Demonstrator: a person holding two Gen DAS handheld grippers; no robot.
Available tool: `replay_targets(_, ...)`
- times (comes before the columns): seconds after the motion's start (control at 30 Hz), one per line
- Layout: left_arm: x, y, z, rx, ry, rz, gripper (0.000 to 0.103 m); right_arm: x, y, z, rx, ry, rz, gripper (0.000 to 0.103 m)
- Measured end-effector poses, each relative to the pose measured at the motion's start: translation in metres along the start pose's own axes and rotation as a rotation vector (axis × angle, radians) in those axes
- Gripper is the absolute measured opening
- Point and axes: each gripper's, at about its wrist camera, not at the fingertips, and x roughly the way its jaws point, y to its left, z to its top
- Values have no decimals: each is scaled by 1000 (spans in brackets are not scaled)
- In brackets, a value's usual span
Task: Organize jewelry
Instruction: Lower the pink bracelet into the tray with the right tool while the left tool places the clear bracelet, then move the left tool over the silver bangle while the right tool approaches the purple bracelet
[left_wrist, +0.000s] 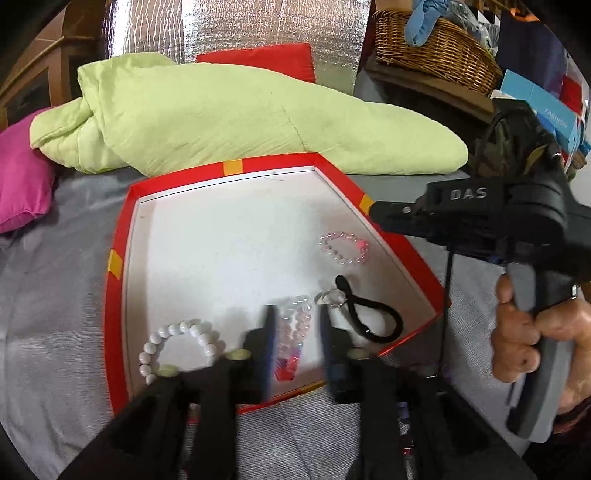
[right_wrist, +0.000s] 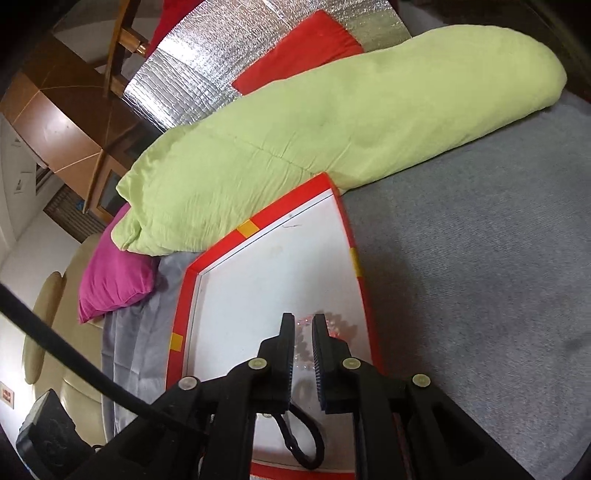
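A red box lid with a white inside (left_wrist: 207, 240) lies on the grey bed. In it lie a white bead bracelet (left_wrist: 177, 343), a pink clear bead bracelet (left_wrist: 343, 249), a black cord with a metal ring (left_wrist: 369, 314) and a pink-red beaded piece (left_wrist: 291, 336). My left gripper (left_wrist: 295, 325) is open, its fingers either side of the pink-red piece; they are blurred. My right gripper (right_wrist: 303, 332) hovers over the box (right_wrist: 258, 280), jaws a little apart, with the pink bracelet (right_wrist: 332, 321) just beyond the tips and the black cord (right_wrist: 303, 439) below. The right gripper's body also shows in the left wrist view (left_wrist: 480, 214).
A rolled light green quilt (left_wrist: 240, 114) lies behind the box, with a magenta pillow (left_wrist: 22, 184) at left and a red cushion (left_wrist: 273, 61) behind. A wicker basket (left_wrist: 436, 48) stands at the back right. Grey bedding (right_wrist: 480, 258) spreads right of the box.
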Motion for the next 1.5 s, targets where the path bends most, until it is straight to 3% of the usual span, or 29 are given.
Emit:
replay_targets(0.2, -23, 14, -2, 1, -53, 69, 46, -18, 5, -6, -32, 5, -8, 17)
replay_targets(0.27, -35, 23, -7, -8, -72, 122, 49, -25, 6, -9, -46, 0, -17, 17)
replay_targets(0.33, -44, 29, -10, -12, -84, 162, 53, -33, 8, -11, -57, -8, -19, 23)
replay_targets(0.63, -94, 69, -37, -108, -147, 306, 67, -66, -1, -23, -31, -33, -15, 26)
replay_targets(0.97, -115, 91, -71, -177, -84, 372, 68, -94, -22, -52, 1, 15, -51, 26)
replay_targets(1.13, -122, 85, -89, -223, -69, 341, 68, -97, -30, -68, -14, 68, -80, 26)
replay_targets(1.5, -103, -3, -87, 7, -44, 55, 72, -69, -22, -96, -105, 219, -111, 26)
